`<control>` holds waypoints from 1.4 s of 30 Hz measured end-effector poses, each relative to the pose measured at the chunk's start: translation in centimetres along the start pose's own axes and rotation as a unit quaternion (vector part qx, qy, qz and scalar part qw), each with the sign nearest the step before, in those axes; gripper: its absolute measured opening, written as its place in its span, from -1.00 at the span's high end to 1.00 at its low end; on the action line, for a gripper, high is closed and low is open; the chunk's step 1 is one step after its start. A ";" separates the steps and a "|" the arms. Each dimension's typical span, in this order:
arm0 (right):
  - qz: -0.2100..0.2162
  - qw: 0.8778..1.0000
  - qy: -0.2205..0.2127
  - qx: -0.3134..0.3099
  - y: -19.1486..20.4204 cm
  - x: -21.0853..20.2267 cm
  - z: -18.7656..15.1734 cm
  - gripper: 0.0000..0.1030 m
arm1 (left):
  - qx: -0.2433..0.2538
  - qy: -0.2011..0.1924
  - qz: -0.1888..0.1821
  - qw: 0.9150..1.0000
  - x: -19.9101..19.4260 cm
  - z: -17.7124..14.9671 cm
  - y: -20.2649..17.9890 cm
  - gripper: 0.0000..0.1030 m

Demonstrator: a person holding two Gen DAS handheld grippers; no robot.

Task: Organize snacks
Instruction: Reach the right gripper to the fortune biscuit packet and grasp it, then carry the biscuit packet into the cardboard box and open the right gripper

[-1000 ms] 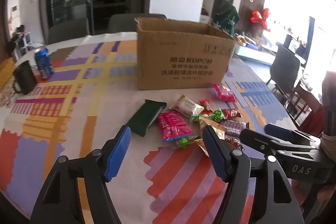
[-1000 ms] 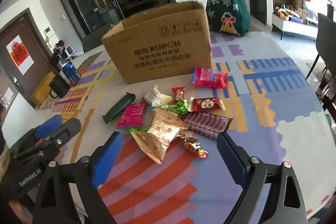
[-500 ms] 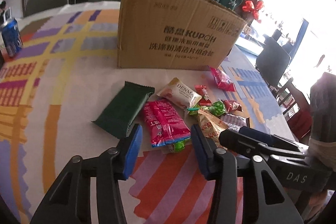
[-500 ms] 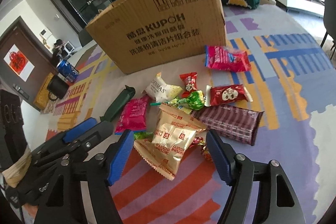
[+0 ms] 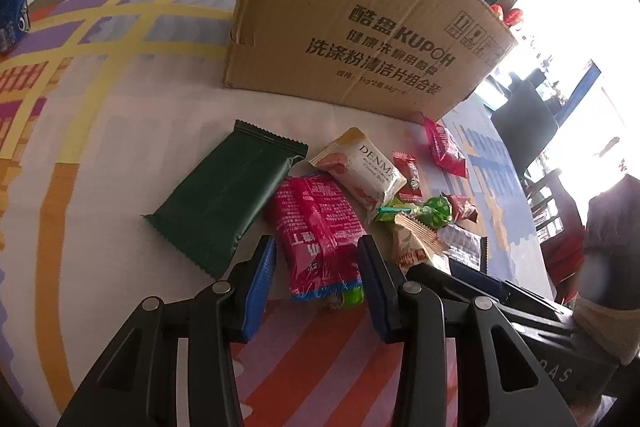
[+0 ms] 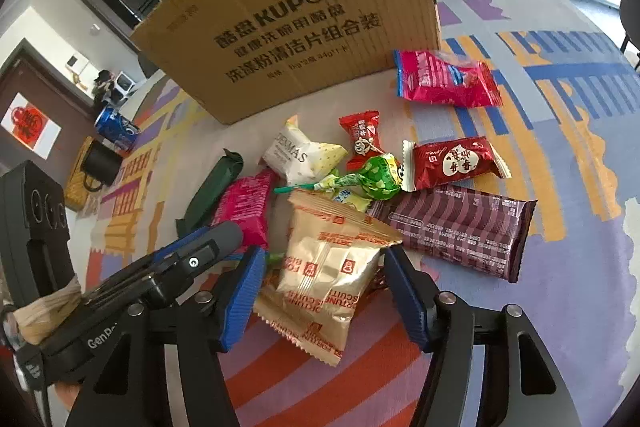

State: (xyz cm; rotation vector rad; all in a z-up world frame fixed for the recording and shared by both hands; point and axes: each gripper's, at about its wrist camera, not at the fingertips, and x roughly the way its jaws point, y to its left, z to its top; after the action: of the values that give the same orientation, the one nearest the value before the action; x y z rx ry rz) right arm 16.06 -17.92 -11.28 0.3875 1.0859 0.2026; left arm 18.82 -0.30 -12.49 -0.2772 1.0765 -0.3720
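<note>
A: Grippers? Pose relative to the cardboard box [image 5: 360,27]?

B: Left gripper [image 5: 318,285] low, in front of the box, jaws spread either side of the pink packet [image 5: 316,227], not touching it. Right gripper [image 6: 324,291] beside it, jaws spread around the gold biscuit packet [image 6: 332,263].

A: Versus a second ago?

B: Both have come closer to the box and dropped to the snacks; jaw gaps narrower. Green packet [image 5: 228,195] and the other snacks lie unmoved in front of the box.
</note>
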 end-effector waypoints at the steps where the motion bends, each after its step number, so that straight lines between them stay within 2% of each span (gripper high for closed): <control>1: 0.001 1.000 0.003 0.001 0.0 0.2 0.0 -0.17 | -0.003 0.002 -0.002 1.000 0.2 0.1 0.0 0.21; 6: -0.011 1.000 0.002 -0.003 0.1 0.5 0.2 -0.14 | -0.020 0.013 -0.013 1.000 0.9 0.4 0.3 0.20; 9: -0.014 1.000 0.007 -0.009 0.1 0.8 0.4 0.04 | -0.018 0.010 -0.008 1.000 0.9 0.4 0.2 0.42; 11: -0.008 1.000 0.015 -0.009 0.1 1.1 0.5 0.05 | -0.020 0.006 -0.012 1.000 0.7 0.4 0.2 0.53; 18: -0.018 0.999 -0.008 -0.026 0.5 0.6 0.4 0.14 | 0.001 -0.009 0.004 1.000 -0.2 0.0 -0.9 0.60; 20: -0.018 0.999 -0.011 -0.029 0.2 0.3 0.4 0.14 | 0.011 -0.017 0.009 1.000 -0.8 -0.1 -1.3 0.73; 33: -0.009 0.997 -0.055 -0.048 0.4 -3.0 0.5 0.14 | 0.054 -0.064 0.036 0.996 -4.2 -1.0 -3.7 0.81; 42: -0.005 0.995 -0.073 -0.067 0.9 -4.5 0.7 0.14 | 0.063 -0.092 0.043 0.993 -6.2 -1.0 -4.9 0.81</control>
State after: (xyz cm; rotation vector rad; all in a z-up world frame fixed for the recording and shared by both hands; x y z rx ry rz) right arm 14.65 -18.74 -6.98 0.2717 0.9250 0.2325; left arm 14.49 -2.11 -6.04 -0.1487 0.8769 -0.3302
